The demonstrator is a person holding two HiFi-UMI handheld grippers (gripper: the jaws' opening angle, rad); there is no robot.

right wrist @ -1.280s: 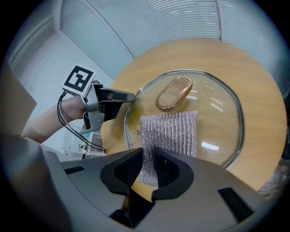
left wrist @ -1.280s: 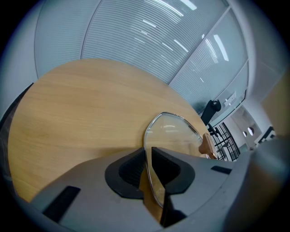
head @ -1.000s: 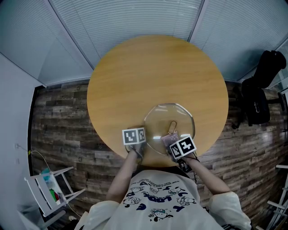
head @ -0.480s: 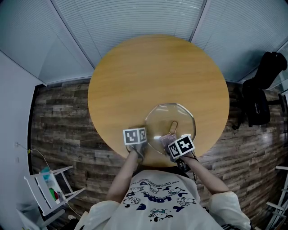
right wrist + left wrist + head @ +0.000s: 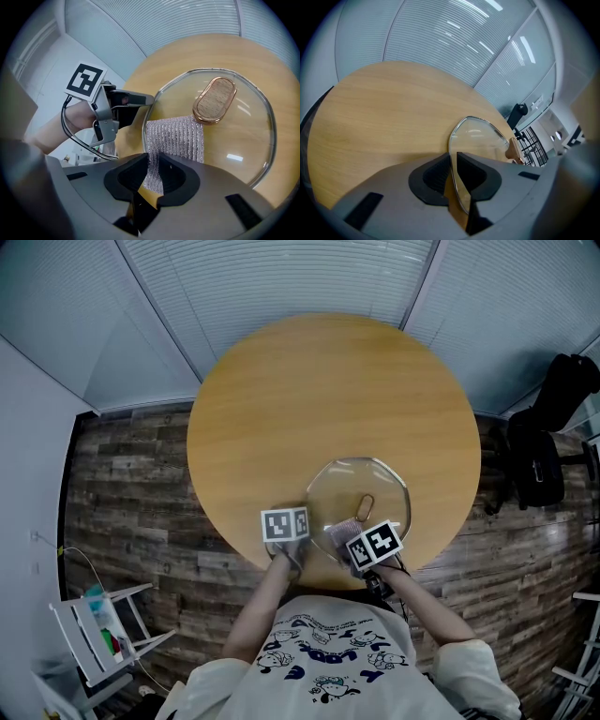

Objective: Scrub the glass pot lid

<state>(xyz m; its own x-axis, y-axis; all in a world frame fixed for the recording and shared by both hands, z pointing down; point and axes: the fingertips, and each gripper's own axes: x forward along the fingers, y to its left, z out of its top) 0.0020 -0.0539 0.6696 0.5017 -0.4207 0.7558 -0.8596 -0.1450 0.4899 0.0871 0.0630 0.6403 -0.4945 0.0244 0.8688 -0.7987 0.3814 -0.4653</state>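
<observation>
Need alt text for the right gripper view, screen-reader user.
The right gripper pinches a silver mesh scrubbing cloth lying on a glass pot lid with a wood-topped handle, on a round wooden table. At left, the left gripper clamps the lid's rim.

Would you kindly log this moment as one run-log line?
left gripper: grips glass lid rim | right gripper: holds mesh cloth on lid

I work in what looks like an office meeting room: 1 round wooden table (image 5: 328, 390), blind-covered glass walls (image 5: 281, 277), plank floor (image 5: 122, 493), black chair (image 5: 539, 460).
</observation>
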